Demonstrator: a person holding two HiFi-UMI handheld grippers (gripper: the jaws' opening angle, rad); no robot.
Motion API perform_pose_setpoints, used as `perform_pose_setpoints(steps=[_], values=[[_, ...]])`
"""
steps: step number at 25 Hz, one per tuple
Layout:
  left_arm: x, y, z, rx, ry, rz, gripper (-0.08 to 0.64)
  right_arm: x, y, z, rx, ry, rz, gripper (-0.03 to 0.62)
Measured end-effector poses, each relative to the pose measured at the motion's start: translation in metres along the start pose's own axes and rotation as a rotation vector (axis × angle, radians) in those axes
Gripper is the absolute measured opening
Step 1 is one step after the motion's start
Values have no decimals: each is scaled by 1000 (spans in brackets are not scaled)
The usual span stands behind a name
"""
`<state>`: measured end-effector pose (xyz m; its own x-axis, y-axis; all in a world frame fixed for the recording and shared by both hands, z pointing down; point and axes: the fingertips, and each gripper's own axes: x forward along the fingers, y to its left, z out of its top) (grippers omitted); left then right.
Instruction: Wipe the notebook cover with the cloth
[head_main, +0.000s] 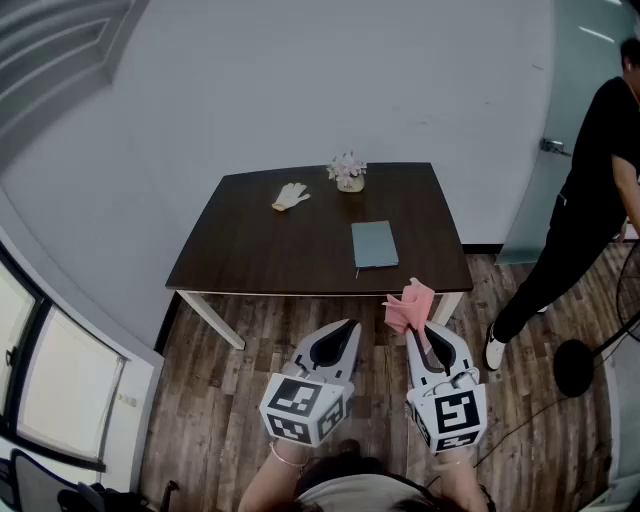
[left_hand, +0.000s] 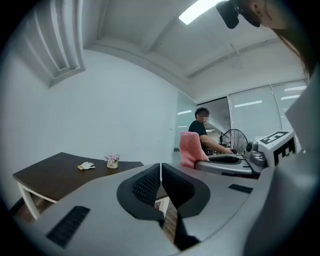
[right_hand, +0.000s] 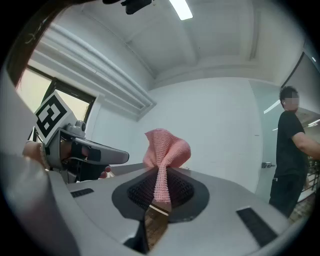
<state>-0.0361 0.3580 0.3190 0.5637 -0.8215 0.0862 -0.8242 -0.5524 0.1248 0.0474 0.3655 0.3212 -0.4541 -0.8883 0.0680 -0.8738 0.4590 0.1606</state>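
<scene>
The teal notebook (head_main: 374, 243) lies flat on the dark table (head_main: 250, 250), toward its right front. My right gripper (head_main: 414, 328) is shut on the pink cloth (head_main: 410, 306), which sticks up out of the jaws in front of the table's near edge. That cloth (right_hand: 165, 155) shows pinched between the pads in the right gripper view and again in the left gripper view as the pink cloth (left_hand: 191, 148). My left gripper (head_main: 340, 330) hovers beside it over the floor, shut on nothing, as the left gripper (left_hand: 160, 172) view confirms. Both are short of the table.
A white glove (head_main: 290, 196) and a small flower pot (head_main: 348, 172) sit at the table's back. A person in black (head_main: 585, 200) stands at the right by a glass door. A floor fan (head_main: 628, 300) stands on the wooden floor nearby.
</scene>
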Motion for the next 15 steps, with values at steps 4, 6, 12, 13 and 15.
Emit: perform_pose_setpoints(steps=[4, 6, 12, 13, 15], values=[[8, 15, -1, 1, 3, -9, 28, 16, 0, 0, 1, -4, -9, 43], [10, 22, -1, -2, 3, -13, 28, 23, 2, 2, 4, -20, -11, 46], [20, 48, 1, -7, 12, -38, 28, 51, 7, 6, -28, -10, -36, 43], [22, 53, 1, -8, 14, -43, 28, 55, 8, 7, -31, -5, -42, 43], [25, 63, 1, -10, 16, -51, 28, 66, 8, 7, -37, 7, -52, 42]])
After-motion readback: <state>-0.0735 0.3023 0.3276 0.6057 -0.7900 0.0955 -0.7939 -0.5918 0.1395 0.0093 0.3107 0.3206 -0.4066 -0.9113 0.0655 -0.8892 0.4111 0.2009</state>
